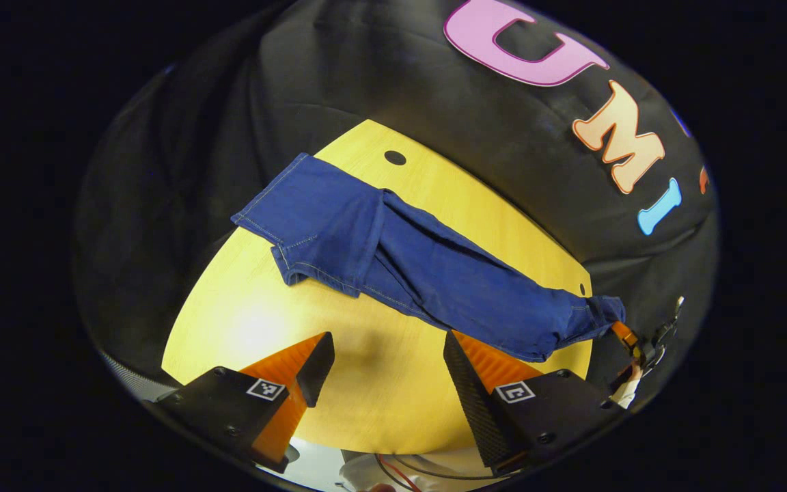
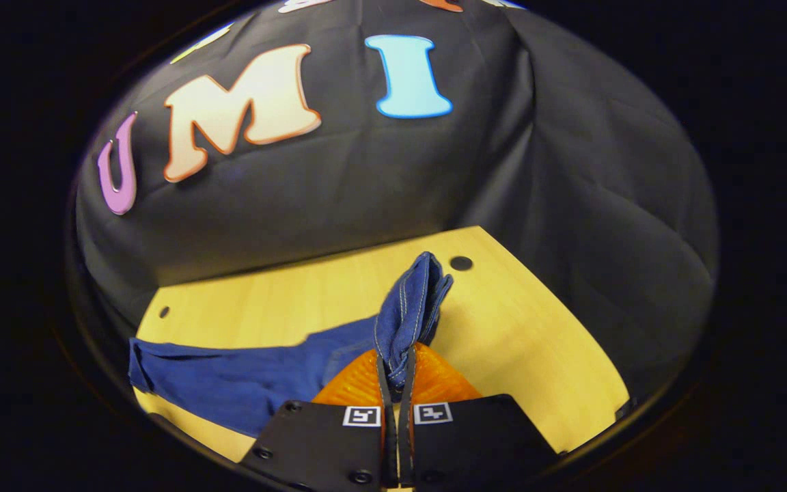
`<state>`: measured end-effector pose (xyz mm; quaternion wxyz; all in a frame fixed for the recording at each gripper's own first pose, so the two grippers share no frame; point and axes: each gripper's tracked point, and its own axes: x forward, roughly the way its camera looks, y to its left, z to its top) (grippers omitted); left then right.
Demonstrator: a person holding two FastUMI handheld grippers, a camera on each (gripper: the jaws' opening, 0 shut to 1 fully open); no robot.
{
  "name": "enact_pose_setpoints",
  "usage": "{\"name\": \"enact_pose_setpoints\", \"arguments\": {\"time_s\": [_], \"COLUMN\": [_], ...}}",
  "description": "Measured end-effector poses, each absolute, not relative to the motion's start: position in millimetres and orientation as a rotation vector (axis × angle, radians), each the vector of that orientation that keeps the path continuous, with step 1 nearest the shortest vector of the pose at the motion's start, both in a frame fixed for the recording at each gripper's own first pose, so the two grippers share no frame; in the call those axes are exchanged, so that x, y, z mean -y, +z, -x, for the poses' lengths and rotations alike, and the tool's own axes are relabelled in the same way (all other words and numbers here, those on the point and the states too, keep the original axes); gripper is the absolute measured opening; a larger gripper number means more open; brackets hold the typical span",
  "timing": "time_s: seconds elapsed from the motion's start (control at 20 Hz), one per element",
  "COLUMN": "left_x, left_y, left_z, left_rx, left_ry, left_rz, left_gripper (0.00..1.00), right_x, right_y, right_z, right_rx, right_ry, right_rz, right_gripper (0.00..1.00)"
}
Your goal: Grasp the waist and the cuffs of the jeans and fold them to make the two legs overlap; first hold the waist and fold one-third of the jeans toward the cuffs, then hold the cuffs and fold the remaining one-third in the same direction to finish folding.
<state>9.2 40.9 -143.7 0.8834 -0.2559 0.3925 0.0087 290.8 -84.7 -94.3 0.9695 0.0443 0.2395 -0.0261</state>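
Note:
Dark blue jeans (image 1: pixel 434 273) lie in a long strip across the yellow wooden table (image 1: pixel 250 328). Their far-left end is doubled over onto the legs. In the left gripper view my left gripper (image 1: pixel 388 348) hovers open over bare tabletop just in front of the jeans, with nothing between its fingers. At the strip's right end my right gripper (image 1: pixel 629 338) pinches the cloth at the table's edge. In the right gripper view my right gripper (image 2: pixel 397 372) is shut on a bunched, stitched end of the jeans (image 2: pixel 410 307), which stands up from its fingers. The remaining denim (image 2: pixel 229 383) trails left over the table (image 2: pixel 523 342).
The booth's black cloth wall closes in right behind the table on all far sides. Small dark holes sit in the tabletop, one (image 1: pixel 395 158) beyond the folded end and one (image 2: pixel 461 263) beside the held end. A white sleeve (image 1: pixel 629 391) shows behind my right gripper.

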Motion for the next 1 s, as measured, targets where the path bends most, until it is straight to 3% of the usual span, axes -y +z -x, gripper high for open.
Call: {"name": "enact_pose_setpoints", "arguments": {"time_s": [0.5, 0.85, 0.9, 1.0], "left_x": [-73, -76, -77, -81], "left_y": [-173, -180, -180, -185], "left_z": [-31, -36, -36, -34], "left_rx": [-0.889, -0.91, -0.913, -0.92], "left_ry": [-0.062, -0.098, -0.097, -0.088], "left_rz": [0.496, 0.482, 0.483, 0.478], "left_gripper": [0.96, 0.96, 0.96, 0.96], "right_x": [-77, -196, -208, -229], "right_y": [-31, -87, -101, -133], "right_z": [-252, -222, -218, -213], "right_rx": [-0.33, -0.427, -0.452, -0.509], "right_ry": [0.168, 0.457, 0.484, 0.524], "right_rz": [-0.313, -0.442, -0.454, -0.473], "right_gripper": [0.03, 0.03, 0.07, 0.03]}}
